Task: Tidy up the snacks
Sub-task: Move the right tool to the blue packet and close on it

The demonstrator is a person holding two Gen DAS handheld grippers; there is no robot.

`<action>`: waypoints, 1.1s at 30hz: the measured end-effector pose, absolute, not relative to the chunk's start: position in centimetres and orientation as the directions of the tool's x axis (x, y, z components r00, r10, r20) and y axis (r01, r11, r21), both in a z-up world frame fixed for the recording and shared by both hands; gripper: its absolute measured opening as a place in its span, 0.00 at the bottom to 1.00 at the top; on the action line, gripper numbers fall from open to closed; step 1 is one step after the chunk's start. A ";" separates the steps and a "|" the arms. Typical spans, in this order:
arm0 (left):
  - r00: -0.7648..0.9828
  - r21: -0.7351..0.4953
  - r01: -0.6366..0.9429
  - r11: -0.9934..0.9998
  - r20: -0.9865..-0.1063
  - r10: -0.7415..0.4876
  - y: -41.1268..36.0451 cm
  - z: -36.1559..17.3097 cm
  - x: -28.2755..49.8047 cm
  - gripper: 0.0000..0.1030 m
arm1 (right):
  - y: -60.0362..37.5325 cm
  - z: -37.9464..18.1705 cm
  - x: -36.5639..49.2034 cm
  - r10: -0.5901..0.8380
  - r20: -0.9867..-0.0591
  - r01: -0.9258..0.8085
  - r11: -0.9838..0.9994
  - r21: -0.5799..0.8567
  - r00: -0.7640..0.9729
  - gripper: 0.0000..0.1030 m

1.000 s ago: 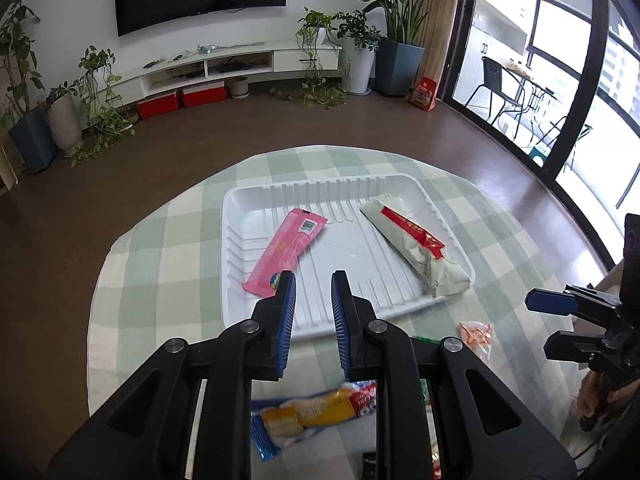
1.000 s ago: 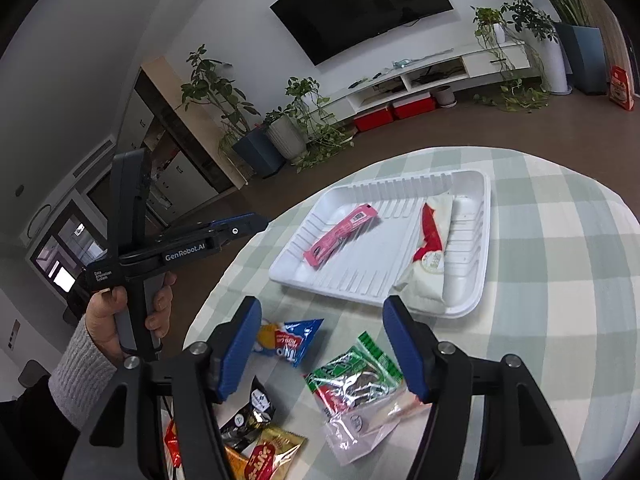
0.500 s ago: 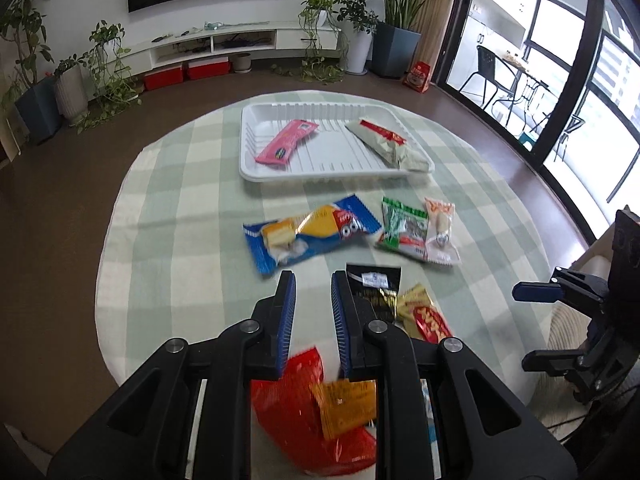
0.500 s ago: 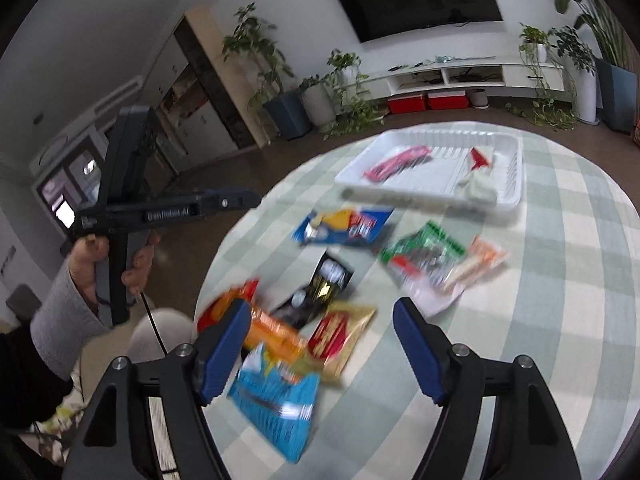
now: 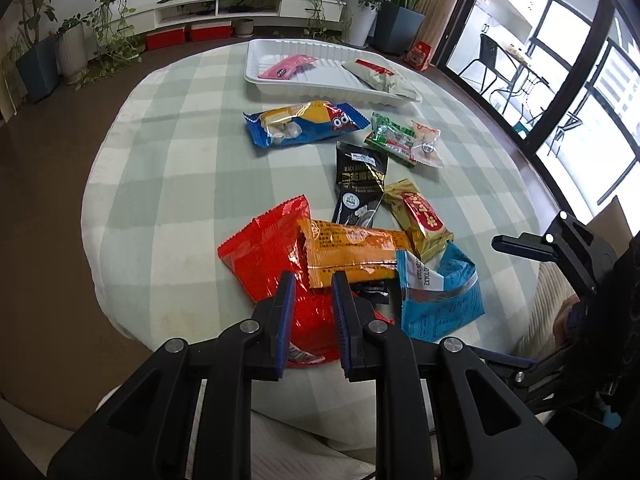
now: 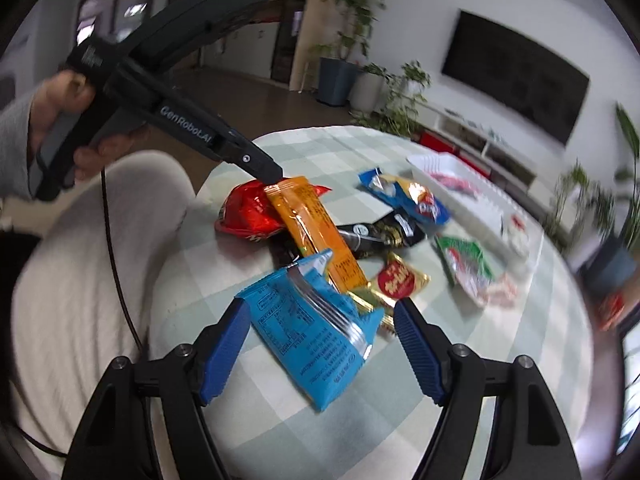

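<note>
A white tray (image 5: 304, 84) at the table's far side holds a pink bar (image 5: 286, 67) and a beige-red packet (image 5: 378, 74). Loose snacks lie nearer: a blue pack (image 5: 304, 123), a green pack (image 5: 390, 138), a black pack (image 5: 360, 184), a gold-red pack (image 5: 420, 214), an orange pack (image 5: 352, 254), a red bag (image 5: 272, 256) and a light-blue pack (image 5: 440, 296). My left gripper (image 5: 313, 292) is open narrowly, empty, over the red bag, tips at the orange pack's near end (image 6: 288, 188). My right gripper (image 6: 320, 316) is open wide, straddling the light-blue pack (image 6: 316, 320).
The round table has a green checked cloth (image 5: 172, 168) and drops off at the near edge. White cushioned seating (image 6: 80, 272) lies beside the table. A TV unit and potted plants (image 5: 72, 44) stand far behind.
Both grippers pulled back from the tray toward the near pile of snacks. The left now hovers over the red bag, the right over the light-blue pack. Neither jaw opening changed.
</note>
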State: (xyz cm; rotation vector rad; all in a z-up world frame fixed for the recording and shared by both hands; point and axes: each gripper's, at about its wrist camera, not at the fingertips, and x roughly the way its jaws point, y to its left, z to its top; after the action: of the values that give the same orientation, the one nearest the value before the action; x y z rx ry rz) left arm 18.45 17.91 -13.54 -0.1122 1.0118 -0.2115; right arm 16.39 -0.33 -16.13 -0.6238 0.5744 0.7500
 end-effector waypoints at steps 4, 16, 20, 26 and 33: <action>0.518 -0.209 0.118 0.971 -0.821 -0.240 17.8 -13.8 18.2 0.17 | 1.4 -17.1 15.7 0.405 -0.668 -0.766 0.486 -0.421 0.624 0.74; 0.529 -0.176 0.104 0.979 -0.824 -0.204 17.4 -14.1 18.3 0.17 | 3.0 -19.4 14.9 0.353 -0.671 -0.757 0.354 -0.549 0.652 0.74; 0.542 -0.153 0.094 0.984 -0.821 -0.180 17.2 -14.2 18.2 0.17 | 3.2 -19.8 14.8 0.350 -0.664 -0.750 0.330 -0.573 0.661 0.75; 0.571 -0.084 0.079 0.993 -0.813 -0.115 16.6 -14.0 17.7 0.17 | 3.2 -19.8 14.9 0.350 -0.656 -0.743 0.327 -0.584 0.669 0.80; 0.564 -0.142 0.058 0.988 -0.812 -0.150 17.2 -14.3 17.7 0.18 | 3.5 -19.8 15.2 0.342 -0.639 -0.725 0.317 -0.612 0.689 0.87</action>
State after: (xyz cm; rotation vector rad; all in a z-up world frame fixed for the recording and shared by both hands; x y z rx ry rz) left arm 17.69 17.20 -14.28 -0.1030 0.9637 -0.1228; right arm 15.17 3.52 -19.80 -1.0262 0.4340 0.7314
